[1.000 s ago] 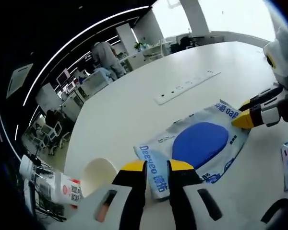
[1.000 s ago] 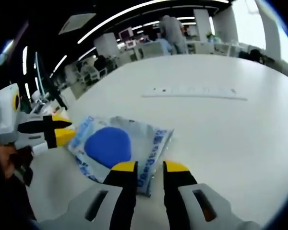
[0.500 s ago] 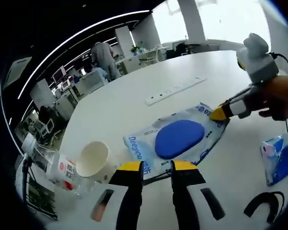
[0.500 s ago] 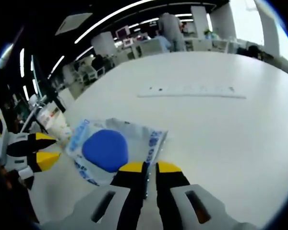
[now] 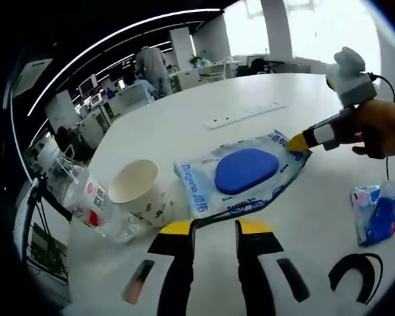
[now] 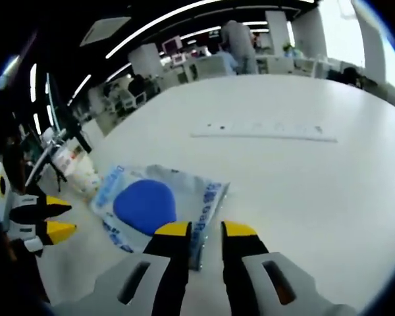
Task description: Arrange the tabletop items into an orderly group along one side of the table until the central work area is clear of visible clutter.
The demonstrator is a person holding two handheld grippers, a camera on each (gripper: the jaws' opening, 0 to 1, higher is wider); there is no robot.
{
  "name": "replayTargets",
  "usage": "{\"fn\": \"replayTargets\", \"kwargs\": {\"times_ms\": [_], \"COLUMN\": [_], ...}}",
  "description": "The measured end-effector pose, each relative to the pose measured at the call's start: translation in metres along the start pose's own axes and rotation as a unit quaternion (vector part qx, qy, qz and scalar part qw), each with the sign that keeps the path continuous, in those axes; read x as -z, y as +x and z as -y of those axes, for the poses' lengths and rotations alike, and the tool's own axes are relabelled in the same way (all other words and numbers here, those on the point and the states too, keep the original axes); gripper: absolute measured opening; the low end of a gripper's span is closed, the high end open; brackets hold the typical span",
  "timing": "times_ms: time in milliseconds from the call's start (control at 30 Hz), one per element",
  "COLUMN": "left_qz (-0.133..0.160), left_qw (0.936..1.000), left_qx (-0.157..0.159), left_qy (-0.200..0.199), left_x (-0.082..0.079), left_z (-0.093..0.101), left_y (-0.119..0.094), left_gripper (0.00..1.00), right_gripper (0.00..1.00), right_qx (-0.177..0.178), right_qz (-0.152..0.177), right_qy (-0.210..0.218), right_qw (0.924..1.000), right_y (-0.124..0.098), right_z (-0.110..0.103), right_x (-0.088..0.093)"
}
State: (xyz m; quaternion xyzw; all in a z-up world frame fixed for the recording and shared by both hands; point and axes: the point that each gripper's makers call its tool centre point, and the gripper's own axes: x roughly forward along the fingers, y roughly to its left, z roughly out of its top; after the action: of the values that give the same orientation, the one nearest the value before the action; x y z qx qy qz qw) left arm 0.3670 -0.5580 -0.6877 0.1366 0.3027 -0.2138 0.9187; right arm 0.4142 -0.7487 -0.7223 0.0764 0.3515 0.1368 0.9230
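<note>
On the round white table [image 5: 184,125], the flat white wet-wipe pack with a blue oval lid [image 5: 242,172] lies between both tongs: the right gripper [image 6: 202,230] is spread at its far edge, seemingly to nudge it sideways, while the left gripper [image 5: 214,228] hangs parted just short of it. The white paper cup [image 5: 139,192] beside it looks empty; a clear bottle [image 5: 92,204] lies next to that

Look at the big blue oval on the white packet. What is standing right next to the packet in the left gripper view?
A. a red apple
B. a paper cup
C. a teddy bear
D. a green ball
B: a pale paper cup stands beside the wet wipes packet with the blue oval lid, on the white table.
</note>
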Motion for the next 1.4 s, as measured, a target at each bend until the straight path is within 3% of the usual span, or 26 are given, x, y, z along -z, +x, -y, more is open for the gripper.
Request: {"fn": "replayTargets", "kwargs": {"times_ms": [267, 367, 533, 633, 767, 833, 967, 1133, 1300, 1400], "left_qz": [0.020, 0.026, 0.028, 0.022, 0.022, 0.030, 0.042, 0.053, 0.069, 0.079], "left_qw": [0.9995, 0.9991, 0.9987, 0.9985, 0.9977, 0.9963, 0.9947, 0.9930, 0.9903, 0.9878], "left_qx": [0.017, 0.026, 0.037, 0.041, 0.056, 0.071, 0.086, 0.097, 0.116, 0.133], "left_qy": [-0.016, -0.021, -0.024, -0.030, -0.031, -0.039, -0.039, -0.041, -0.036, -0.019], "left_x": [-0.007, -0.009, -0.004, 0.002, 0.008, 0.007, 0.004, 0.001, -0.004, -0.008], "left_z": [0.013, 0.017, 0.024, 0.026, 0.034, 0.040, 0.045, 0.051, 0.060, 0.069], "left_y": [-0.008, -0.011, -0.016, -0.018, -0.023, -0.025, -0.030, -0.036, -0.042, -0.048], "left_gripper": [0.31, 0.33, 0.35, 0.37, 0.41, 0.43, 0.48, 0.53, 0.60, 0.67], "right_gripper": [0.23, 0.33, 0.35, 0.36, 0.41, 0.43, 0.57, 0.59, 0.75, 0.77], "right_qx": [-0.002, 0.002, 0.001, 0.003, -0.003, -0.008, -0.026, -0.029, -0.033, -0.030], "right_qz": [0.012, 0.010, 0.013, 0.010, -0.012, -0.012, -0.015, -0.019, -0.017, -0.019], "right_qy": [-0.004, -0.050, -0.066, -0.073, -0.116, -0.120, -0.133, -0.140, -0.147, -0.148], "right_qw": [0.9999, 0.9987, 0.9977, 0.9973, 0.9932, 0.9927, 0.9906, 0.9895, 0.9884, 0.9883], "right_y": [-0.018, -0.025, -0.040, -0.048, -0.055, -0.060, -0.069, -0.081, -0.094, -0.103], "right_z": [0.005, 0.008, 0.009, 0.012, 0.012, 0.010, 0.004, 0.004, 0.002, 0.005], "right_x": [-0.007, -0.006, -0.001, 0.004, 0.018, 0.022, 0.031, 0.039, 0.044, 0.048]}}
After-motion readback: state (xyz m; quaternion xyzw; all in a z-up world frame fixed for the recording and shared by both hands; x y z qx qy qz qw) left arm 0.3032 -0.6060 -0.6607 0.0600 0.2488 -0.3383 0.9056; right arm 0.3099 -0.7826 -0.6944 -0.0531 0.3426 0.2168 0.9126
